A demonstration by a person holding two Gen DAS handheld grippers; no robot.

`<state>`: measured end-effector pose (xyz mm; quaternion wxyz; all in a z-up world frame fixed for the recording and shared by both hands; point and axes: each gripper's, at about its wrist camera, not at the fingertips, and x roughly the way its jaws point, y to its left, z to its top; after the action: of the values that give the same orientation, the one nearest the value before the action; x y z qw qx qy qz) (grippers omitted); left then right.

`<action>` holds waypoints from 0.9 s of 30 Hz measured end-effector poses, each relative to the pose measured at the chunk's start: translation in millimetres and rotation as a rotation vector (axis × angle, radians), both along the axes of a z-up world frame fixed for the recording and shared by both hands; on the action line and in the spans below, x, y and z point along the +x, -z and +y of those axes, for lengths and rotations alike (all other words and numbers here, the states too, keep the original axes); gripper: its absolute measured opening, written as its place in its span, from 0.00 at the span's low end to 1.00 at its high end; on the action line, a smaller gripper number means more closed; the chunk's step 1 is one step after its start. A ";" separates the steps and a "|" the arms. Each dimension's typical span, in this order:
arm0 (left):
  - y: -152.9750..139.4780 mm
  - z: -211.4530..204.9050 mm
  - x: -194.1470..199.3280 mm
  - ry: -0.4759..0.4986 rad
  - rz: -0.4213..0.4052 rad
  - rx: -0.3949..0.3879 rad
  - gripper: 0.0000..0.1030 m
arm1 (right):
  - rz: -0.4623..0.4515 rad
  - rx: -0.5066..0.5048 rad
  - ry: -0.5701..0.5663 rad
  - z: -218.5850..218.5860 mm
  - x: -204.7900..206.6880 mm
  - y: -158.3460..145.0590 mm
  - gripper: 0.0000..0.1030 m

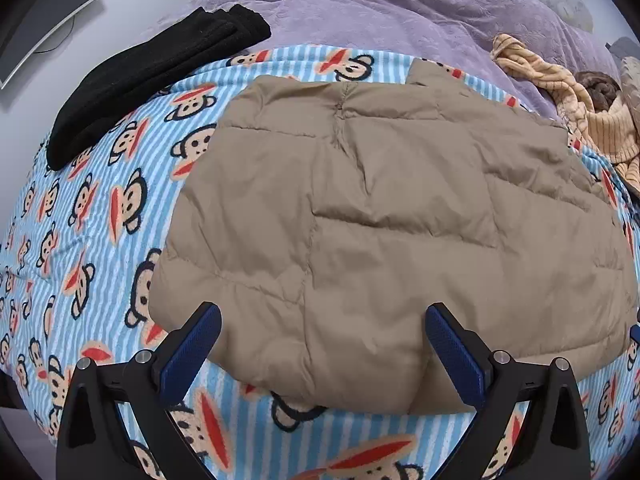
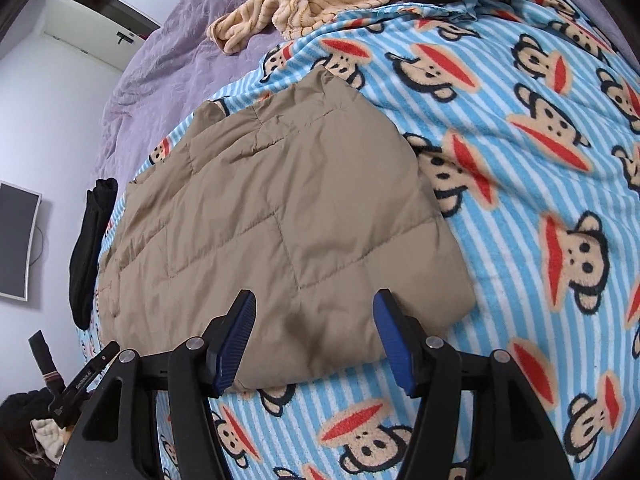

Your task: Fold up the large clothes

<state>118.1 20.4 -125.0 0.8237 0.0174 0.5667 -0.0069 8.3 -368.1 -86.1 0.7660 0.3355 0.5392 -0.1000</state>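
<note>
A tan quilted puffer jacket point(image 1: 380, 220) lies folded flat on a blue striped monkey-print blanket point(image 1: 80, 220). My left gripper point(image 1: 324, 320) hovers open over the jacket's near edge, blue pads spread wide with nothing between them. In the right wrist view the same jacket point(image 2: 280, 220) stretches away to the left, and my right gripper point(image 2: 314, 304) is open above its near right corner, fingers apart on either side of the fabric edge. Neither gripper grasps the cloth.
A folded black garment point(image 1: 160, 76) lies at the blanket's far left edge. A crumpled yellow striped garment point(image 1: 580, 108) sits far right. A purple bedspread point(image 1: 380, 4) covers the bed beyond. A monitor point(image 2: 16, 244) hangs on the wall at left.
</note>
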 end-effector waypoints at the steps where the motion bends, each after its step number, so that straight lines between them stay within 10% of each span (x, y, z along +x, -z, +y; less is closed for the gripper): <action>1: 0.8 -1.9 -2.9 0.004 0.004 0.005 0.99 | 0.001 0.005 0.001 1.0 -2.7 0.4 0.63; 27: 17.6 8.1 -65.3 -0.098 0.069 -0.113 0.99 | 0.010 0.183 0.002 16.8 -55.3 32.5 0.79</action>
<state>52.9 28.5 -142.6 0.8028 -0.0571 0.5935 0.0006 -47.0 -351.3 -118.6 0.7292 0.4043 0.5496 -0.0526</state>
